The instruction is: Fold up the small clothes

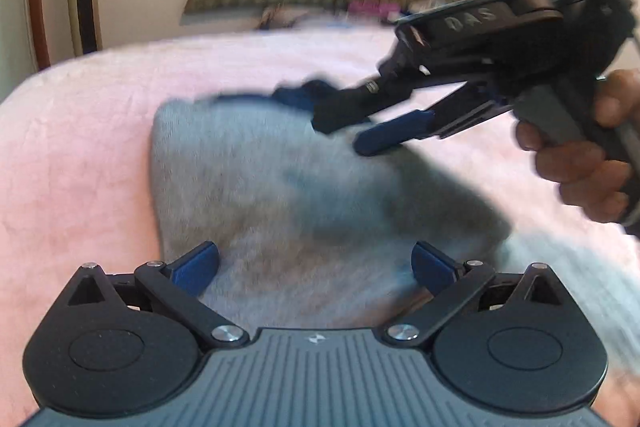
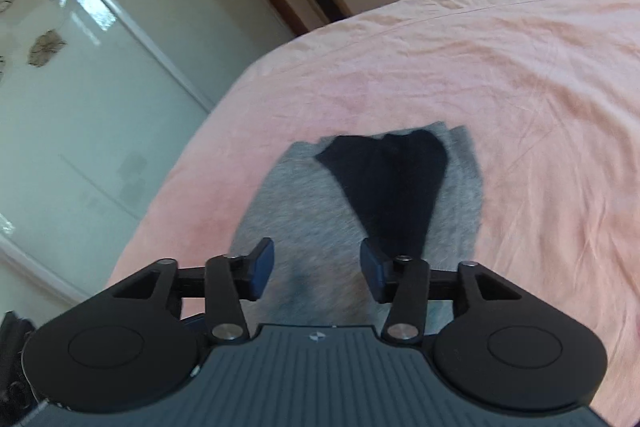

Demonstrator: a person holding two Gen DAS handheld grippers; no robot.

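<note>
The grey garment (image 1: 272, 195) lies flat on the pink bedsheet (image 1: 80, 155), directly ahead of and below both tongs, its long axis running away from the left tongs (image 1: 316, 267). The left tongs stand wide apart and empty at its near edge. The right tongs (image 2: 316, 267) hover part-open and empty over the far end.

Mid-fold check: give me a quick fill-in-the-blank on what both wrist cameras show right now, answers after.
1. The grey garment lies on a ____ bedsheet.
2. The right gripper has its jaws ____, with nothing between them.
3. The left gripper is ____ as well, its pads apart above the cloth.
4. The dark shape on the garment is the right gripper's ____.

Missing words: pink; open; open; shadow
</note>
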